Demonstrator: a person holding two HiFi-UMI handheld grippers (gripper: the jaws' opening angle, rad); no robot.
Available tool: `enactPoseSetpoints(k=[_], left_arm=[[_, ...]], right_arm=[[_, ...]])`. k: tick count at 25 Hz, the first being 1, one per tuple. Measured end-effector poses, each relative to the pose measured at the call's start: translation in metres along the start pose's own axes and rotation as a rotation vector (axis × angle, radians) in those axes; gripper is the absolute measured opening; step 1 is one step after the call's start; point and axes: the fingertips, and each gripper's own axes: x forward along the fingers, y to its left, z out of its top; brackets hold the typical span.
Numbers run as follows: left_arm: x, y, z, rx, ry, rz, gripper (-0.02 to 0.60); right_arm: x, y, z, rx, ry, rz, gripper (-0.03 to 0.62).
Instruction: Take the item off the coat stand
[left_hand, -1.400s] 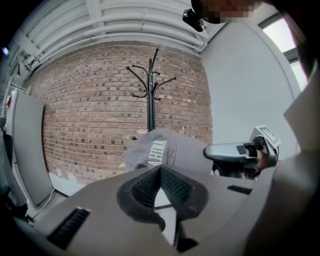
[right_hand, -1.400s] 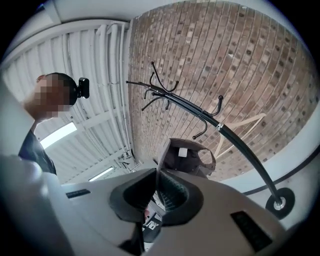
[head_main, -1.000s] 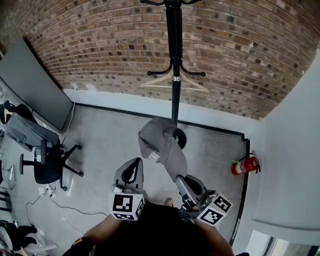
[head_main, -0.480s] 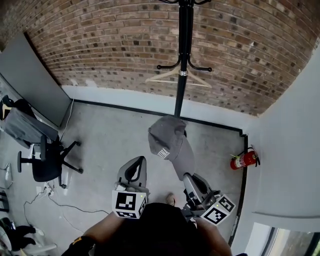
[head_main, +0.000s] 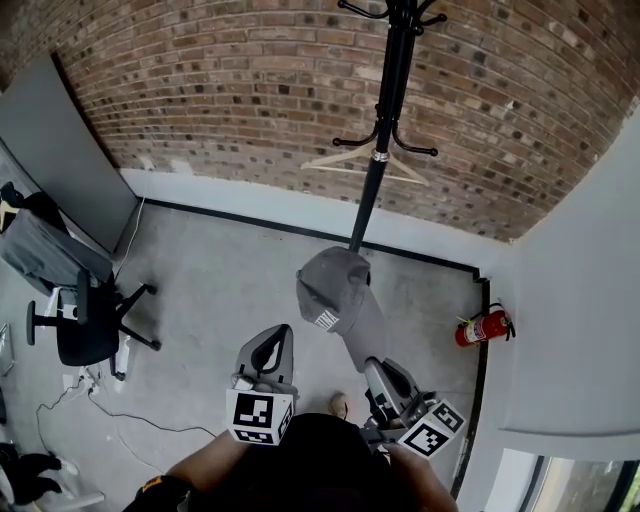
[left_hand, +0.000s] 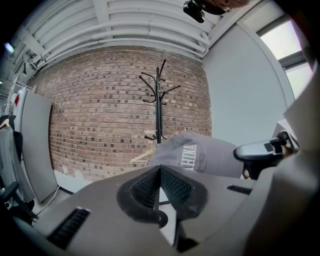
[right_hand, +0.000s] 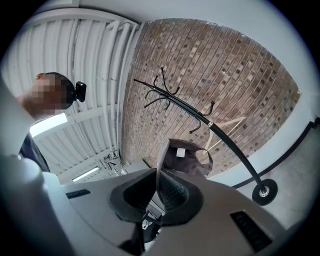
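A grey cap (head_main: 335, 293) hangs in the air in front of the black coat stand (head_main: 388, 120), apart from its pole. My right gripper (head_main: 372, 368) is shut on the cap's brim; in the right gripper view the brim (right_hand: 161, 159) runs up out of the pressed jaws with the cap's inside (right_hand: 186, 154) above. My left gripper (head_main: 268, 348) sits to the cap's left, shut with nothing in it. In the left gripper view the cap (left_hand: 197, 157) shows just past the closed jaws, with the stand (left_hand: 159, 100) behind.
A wooden hanger (head_main: 362, 164) hangs on the stand's lower hooks against the brick wall. An office chair (head_main: 85, 322) and floor cables (head_main: 110, 405) are at the left. A red fire extinguisher (head_main: 482, 328) stands by the right wall. The stand's round base (right_hand: 263, 191) rests on the floor.
The cap, held by the right gripper, has come away from the stand toward me. More of the stand's top hooks now shows. The left gripper stays shut beside it.
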Motion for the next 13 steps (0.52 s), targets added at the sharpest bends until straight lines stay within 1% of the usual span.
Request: enactPoseSetpoints(k=[13], left_arm=[[-0.015,0.015,-0.003,-0.004,-0.005,-0.007,0.026]], right_arm=[[0.010,0.018,-0.014,-0.009,0.006,0.005,0.031]])
